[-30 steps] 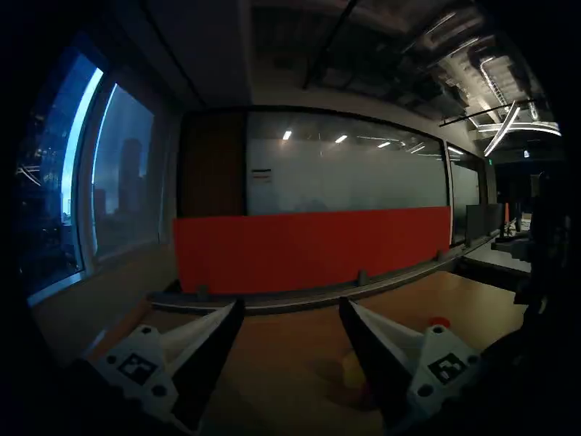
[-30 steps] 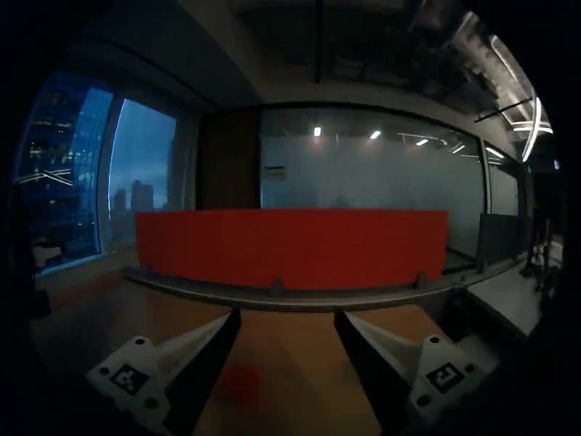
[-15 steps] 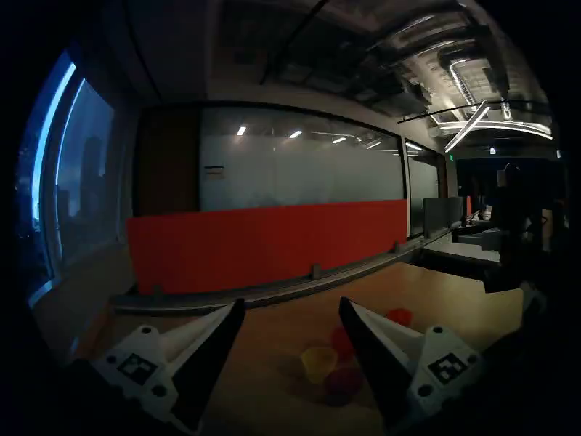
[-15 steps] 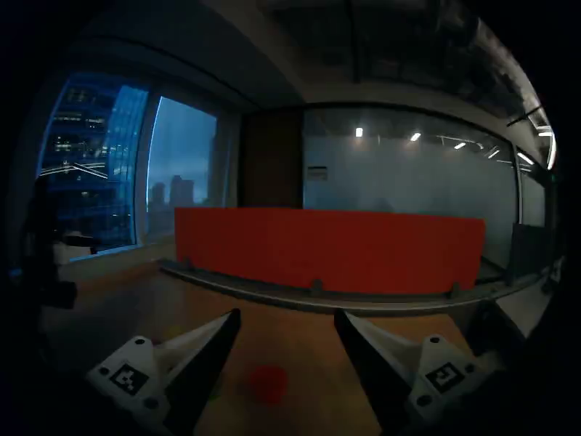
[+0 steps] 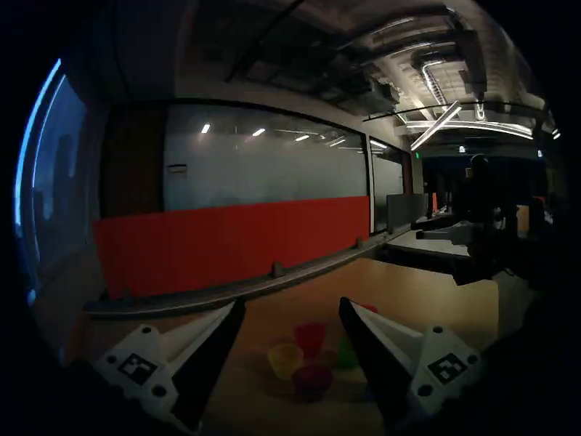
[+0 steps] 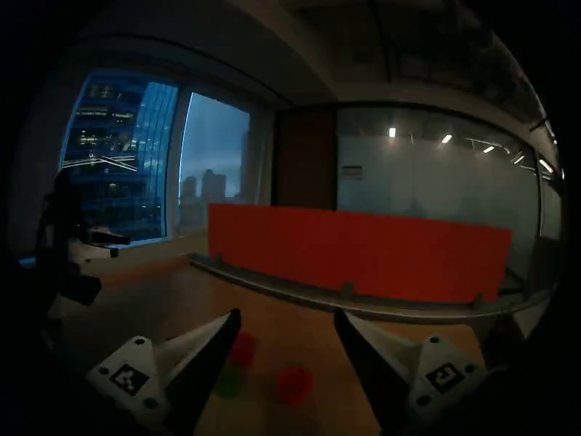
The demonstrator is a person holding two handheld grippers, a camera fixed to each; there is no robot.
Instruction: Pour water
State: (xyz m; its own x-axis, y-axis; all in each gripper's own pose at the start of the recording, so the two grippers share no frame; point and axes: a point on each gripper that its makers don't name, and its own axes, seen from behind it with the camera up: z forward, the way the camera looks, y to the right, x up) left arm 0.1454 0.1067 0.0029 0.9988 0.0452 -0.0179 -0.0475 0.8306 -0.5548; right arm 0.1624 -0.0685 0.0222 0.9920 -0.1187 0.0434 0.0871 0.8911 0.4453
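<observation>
Several small cups stand close together on the wooden table (image 5: 428, 291). In the left gripper view I see a yellow cup (image 5: 285, 358), a red cup (image 5: 310, 336), a dark magenta cup (image 5: 312, 379) and a green cup (image 5: 346, 352). My left gripper (image 5: 290, 303) hangs open above and before them, holding nothing. In the right gripper view a red cup (image 6: 294, 383), a second red cup (image 6: 243, 347) and a green cup (image 6: 229, 379) sit low between the fingers. My right gripper (image 6: 285, 313) is open and empty. The room is dim.
An orange-red partition (image 5: 232, 243) on a grey rail runs along the table's far edge. Tall windows (image 6: 145, 174) are on the left. The other gripper shows as a dark shape at the far right (image 5: 476, 232) and at the far left (image 6: 72, 254).
The left gripper view has swung right, bringing the cups between its fingers. The right gripper view has swung left, and two more cups have come into sight. Both grippers stayed open.
</observation>
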